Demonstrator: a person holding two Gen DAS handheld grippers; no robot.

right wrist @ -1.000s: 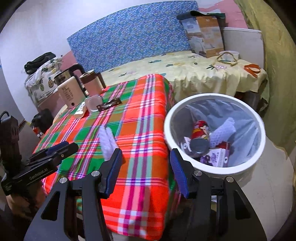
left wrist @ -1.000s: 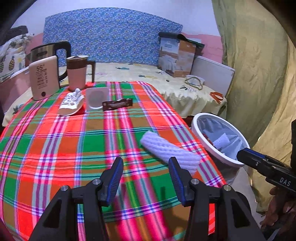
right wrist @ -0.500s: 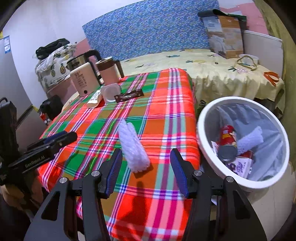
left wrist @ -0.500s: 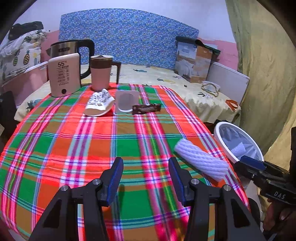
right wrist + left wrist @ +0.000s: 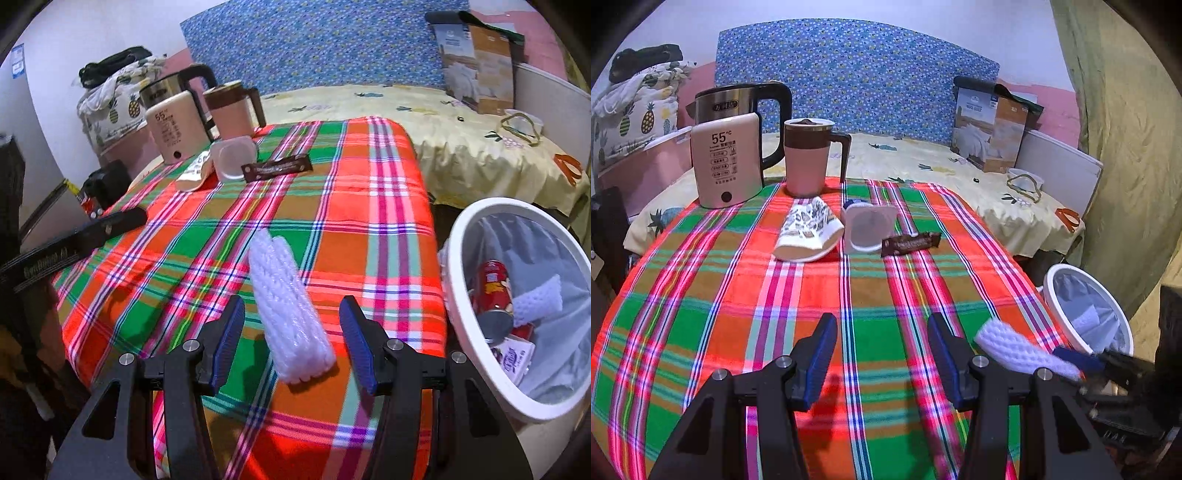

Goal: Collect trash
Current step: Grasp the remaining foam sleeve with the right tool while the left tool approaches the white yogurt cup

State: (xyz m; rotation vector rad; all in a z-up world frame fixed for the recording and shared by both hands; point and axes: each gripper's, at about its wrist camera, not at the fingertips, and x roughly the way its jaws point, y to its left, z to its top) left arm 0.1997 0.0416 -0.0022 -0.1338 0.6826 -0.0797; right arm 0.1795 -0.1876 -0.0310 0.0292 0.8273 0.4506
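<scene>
The white foam-net sleeve (image 5: 290, 306) lies on the red-and-green plaid tablecloth (image 5: 332, 192), just beside the white round trash bin (image 5: 458, 266). The right gripper (image 5: 291, 343) straddles it with jaws spread, not touching. The left gripper (image 5: 882, 354) hovers released over the cloth.

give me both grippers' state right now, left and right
Left gripper: open, holding nothing, above the plaid tablecloth.
Right gripper: open, its fingers either side of the white foam net sleeve, not closed on it.
</scene>
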